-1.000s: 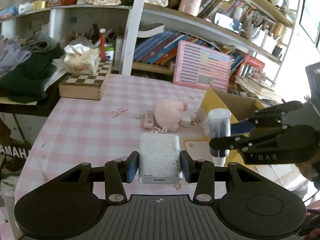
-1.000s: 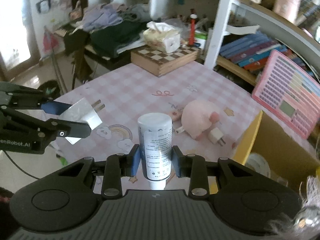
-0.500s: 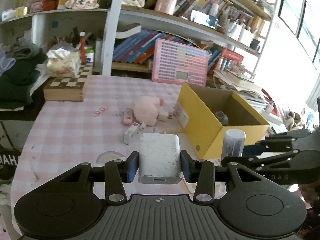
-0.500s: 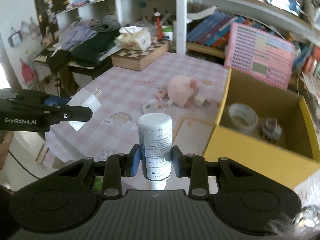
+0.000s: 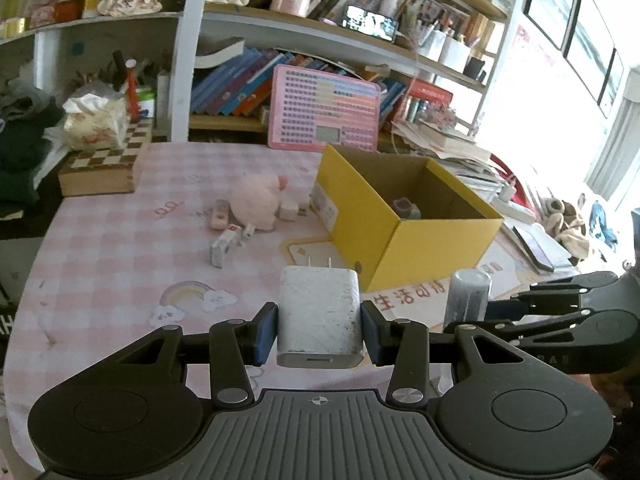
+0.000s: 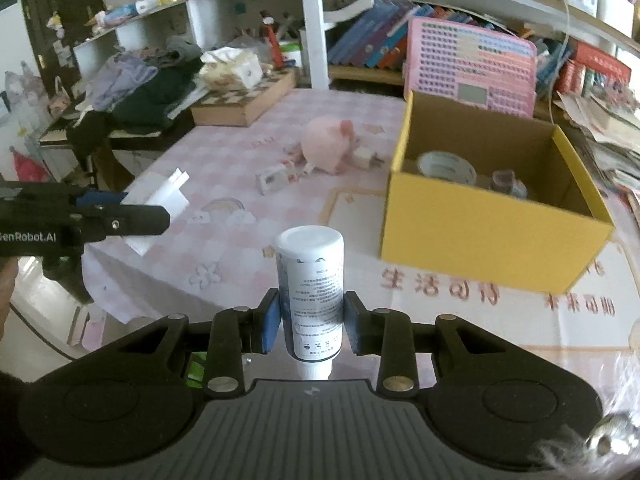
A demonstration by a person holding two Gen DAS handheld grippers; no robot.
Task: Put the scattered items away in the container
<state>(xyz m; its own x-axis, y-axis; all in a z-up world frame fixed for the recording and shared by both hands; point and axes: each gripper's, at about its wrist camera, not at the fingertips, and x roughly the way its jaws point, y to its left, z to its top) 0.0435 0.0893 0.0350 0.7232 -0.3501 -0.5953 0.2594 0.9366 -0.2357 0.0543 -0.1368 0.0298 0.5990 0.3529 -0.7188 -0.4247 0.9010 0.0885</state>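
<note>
The left tongs are clamped on a white charger, gripped by its flat sides with the prongs pointing away, so it can drop straight out once the pads part. The right tongs are clamped on a white bottle, held around its middle with the cap end toward the camera; that looks like a secure hold for a round body. Both loads hang above the near edge of the counter, short of the yellow box, which lies ahead and to the right of each pair of tongs.

The box is open-topped and already holds a roll of tape and a small jar, so there is room left, mostly at its near side. Its near wall is what must be cleared. Ahead of the left tongs, a pink plush toy, a small plug and a little carton remain scattered, well clear of the path.
</note>
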